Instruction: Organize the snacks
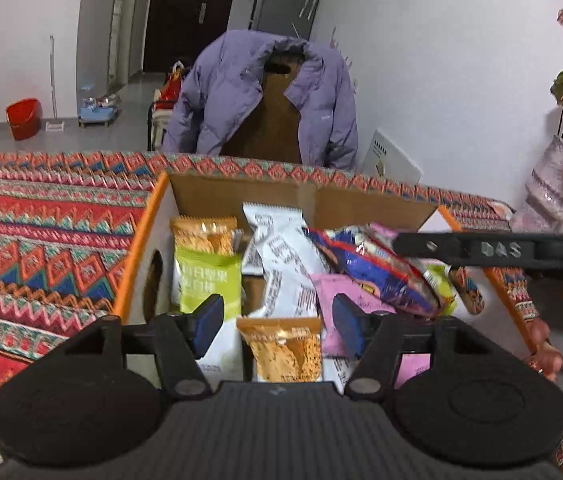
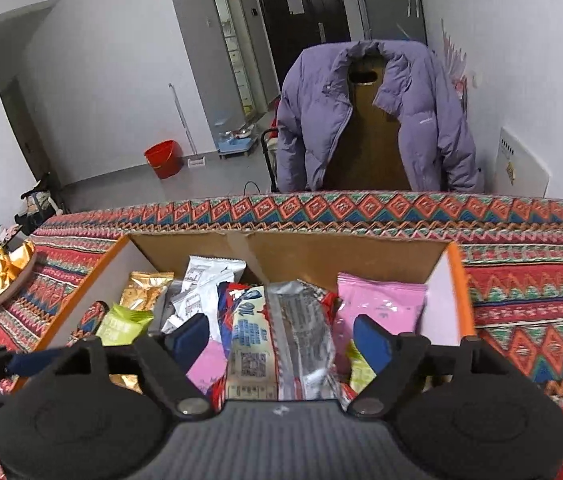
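Note:
An open cardboard box (image 1: pixel 241 192) with orange edges stands on the patterned tablecloth and holds several snack packets. My left gripper (image 1: pixel 277 322) is open above the box's near side, over an orange packet (image 1: pixel 283 350), with a green packet (image 1: pixel 205 280) to its left and white packets (image 1: pixel 281 256) behind. My right gripper (image 2: pixel 281 340) is open over the same box (image 2: pixel 321 250), with a long blue-and-red packet (image 2: pixel 277 344) lying between its fingers, not gripped. A pink packet (image 2: pixel 381 304) leans at the box's right wall. The right gripper's side shows in the left wrist view (image 1: pixel 489 250).
The patterned tablecloth (image 2: pixel 521 300) covers the table around the box. A chair with a purple jacket (image 2: pixel 361 112) stands behind the table. A vase with flowers (image 1: pixel 557 184) stands at the right. A plate (image 2: pixel 1 280) sits at the table's left end.

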Demonstrator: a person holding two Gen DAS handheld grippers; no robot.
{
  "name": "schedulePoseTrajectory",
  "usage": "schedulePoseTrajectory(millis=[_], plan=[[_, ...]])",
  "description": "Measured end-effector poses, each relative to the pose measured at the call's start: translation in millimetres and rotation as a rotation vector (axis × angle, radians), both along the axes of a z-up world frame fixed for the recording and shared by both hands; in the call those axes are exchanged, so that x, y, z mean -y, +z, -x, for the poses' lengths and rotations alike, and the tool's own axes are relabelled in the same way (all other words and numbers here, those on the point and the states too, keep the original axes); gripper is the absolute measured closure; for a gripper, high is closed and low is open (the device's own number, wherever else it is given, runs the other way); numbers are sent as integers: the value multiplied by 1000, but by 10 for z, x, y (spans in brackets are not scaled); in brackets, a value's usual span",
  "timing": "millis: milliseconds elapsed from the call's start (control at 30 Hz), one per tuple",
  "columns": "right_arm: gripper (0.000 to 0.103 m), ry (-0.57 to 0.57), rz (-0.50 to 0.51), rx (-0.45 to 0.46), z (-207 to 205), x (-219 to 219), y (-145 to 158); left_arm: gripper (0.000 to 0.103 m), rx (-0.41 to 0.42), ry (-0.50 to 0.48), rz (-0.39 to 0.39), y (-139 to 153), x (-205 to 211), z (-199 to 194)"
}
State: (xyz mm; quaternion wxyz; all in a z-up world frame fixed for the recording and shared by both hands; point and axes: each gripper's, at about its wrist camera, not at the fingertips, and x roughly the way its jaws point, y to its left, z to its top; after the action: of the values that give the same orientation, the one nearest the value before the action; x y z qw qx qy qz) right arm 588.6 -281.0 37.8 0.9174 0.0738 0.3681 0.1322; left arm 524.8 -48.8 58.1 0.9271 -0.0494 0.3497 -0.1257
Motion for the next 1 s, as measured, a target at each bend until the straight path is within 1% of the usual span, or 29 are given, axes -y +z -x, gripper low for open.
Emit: schedulePoseTrajectory(millis=[33, 100, 200, 233, 267, 300, 333, 433, 467, 567, 633, 700, 767, 900, 1000], plan=[[17, -4, 7, 5, 56, 34, 45, 38, 15, 2, -6, 60, -21, 39], [17, -13, 36, 22, 198, 90, 150, 30, 54, 0, -28, 174, -60, 137], [16, -41, 72, 52, 437, 203, 323, 29, 90, 0, -76, 289, -93, 276], [14, -51, 79, 65, 530, 249, 390, 28, 96, 5, -87, 318, -101, 315], [12, -59, 84, 77, 621, 287, 440, 25, 104, 14, -97, 344, -120, 363], [7, -66, 84, 89, 713, 323, 483, 21, 117, 27, -109, 372, -143, 417], [3, -68, 79, 100, 805, 355, 517, 20, 137, 40, -124, 400, -163, 478], [0, -74, 69, 142, 1078, 445, 575, 12, 219, 72, -181, 472, -178, 662], [0, -78, 69, 164, 1161, 454, 582, 8, 249, 80, -190, 487, -184, 723], [0, -84, 90, 253, 1395, 419, 540, 7, 337, 113, -171, 497, -212, 899], [0, -91, 105, 324, 1532, 384, 462, 7, 367, 128, -138, 487, -243, 994], [0, -97, 109, 367, 1657, 347, 376, 7, 405, 131, -119, 465, -242, 1108], [0, -96, 103, 389, 1783, 309, 328, 7, 431, 124, -116, 451, -246, 1223], [0, -109, 67, 427, 2054, 266, 322, 5, 439, 106, -92, 434, -252, 1515], [0, -121, 63, 444, 2288, 219, 354, 4, 451, 93, -117, 441, -230, 1764]])
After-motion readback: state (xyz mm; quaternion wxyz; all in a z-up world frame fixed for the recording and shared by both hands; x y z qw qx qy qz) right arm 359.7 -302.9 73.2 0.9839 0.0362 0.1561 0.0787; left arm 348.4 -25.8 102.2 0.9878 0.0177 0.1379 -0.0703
